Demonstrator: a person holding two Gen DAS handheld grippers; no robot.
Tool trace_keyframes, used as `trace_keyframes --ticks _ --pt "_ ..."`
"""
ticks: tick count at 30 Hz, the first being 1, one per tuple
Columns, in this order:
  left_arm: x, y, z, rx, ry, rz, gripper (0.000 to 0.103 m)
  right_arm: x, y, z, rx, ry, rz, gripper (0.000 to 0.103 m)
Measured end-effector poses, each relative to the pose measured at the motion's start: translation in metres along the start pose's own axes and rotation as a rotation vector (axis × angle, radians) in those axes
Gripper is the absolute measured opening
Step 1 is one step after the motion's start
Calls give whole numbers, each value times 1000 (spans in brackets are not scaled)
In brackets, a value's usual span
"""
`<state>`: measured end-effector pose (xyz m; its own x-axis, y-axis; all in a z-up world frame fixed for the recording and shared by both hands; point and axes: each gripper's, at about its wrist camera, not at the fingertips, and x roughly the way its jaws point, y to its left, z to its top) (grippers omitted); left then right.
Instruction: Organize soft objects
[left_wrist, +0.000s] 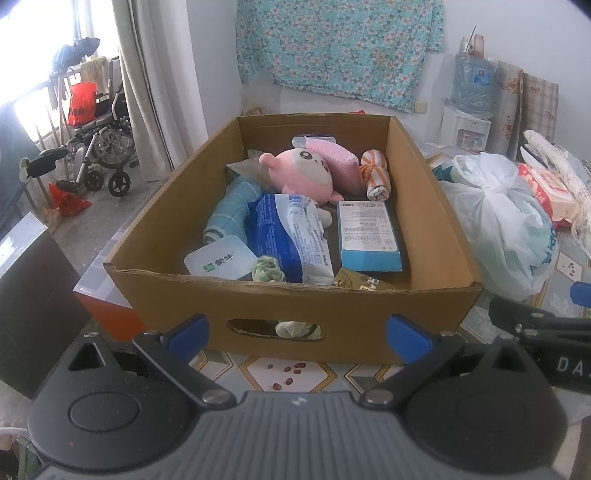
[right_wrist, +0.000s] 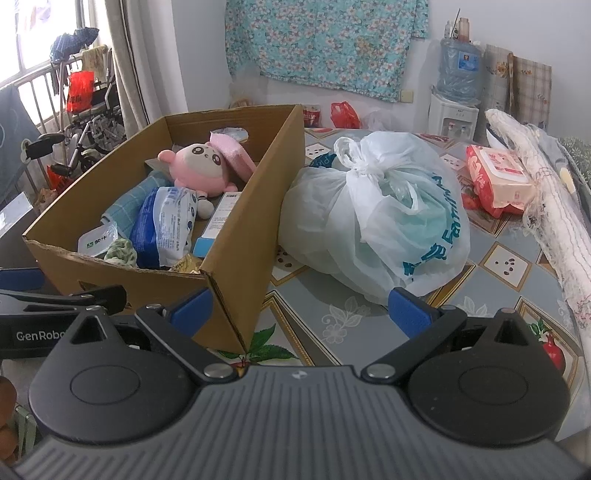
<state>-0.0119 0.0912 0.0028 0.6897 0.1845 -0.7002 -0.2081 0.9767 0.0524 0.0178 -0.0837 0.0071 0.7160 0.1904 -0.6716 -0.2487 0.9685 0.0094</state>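
A brown cardboard box (left_wrist: 295, 310) holds a pink plush toy (left_wrist: 304, 171), a teal checked towel (left_wrist: 231, 210) and an orange-striped roll (left_wrist: 375, 173). The blue-printed white plastic bag (right_wrist: 376, 218) sits on the floral-tiled bench (right_wrist: 325, 314). The fingers (left_wrist: 188, 332) are blue.

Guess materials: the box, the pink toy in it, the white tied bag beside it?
Box: corrugated cardboard, matte brown; torn top edge and a punched handle slot show it.
Pink toy: plush fabric, apparently stuffed; fuzzy matte surface, rounded soft shape.
White tied bag: thin plastic film, slightly glossy and translucent; it wrinkles, is knotted at the top, and bluish contents show through.
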Motion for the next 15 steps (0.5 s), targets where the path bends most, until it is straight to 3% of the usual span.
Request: trace_keyframes --ticks 15 --pt "0 1 -1 -4 6 1 103 1 1 -2 1 4 1 102"
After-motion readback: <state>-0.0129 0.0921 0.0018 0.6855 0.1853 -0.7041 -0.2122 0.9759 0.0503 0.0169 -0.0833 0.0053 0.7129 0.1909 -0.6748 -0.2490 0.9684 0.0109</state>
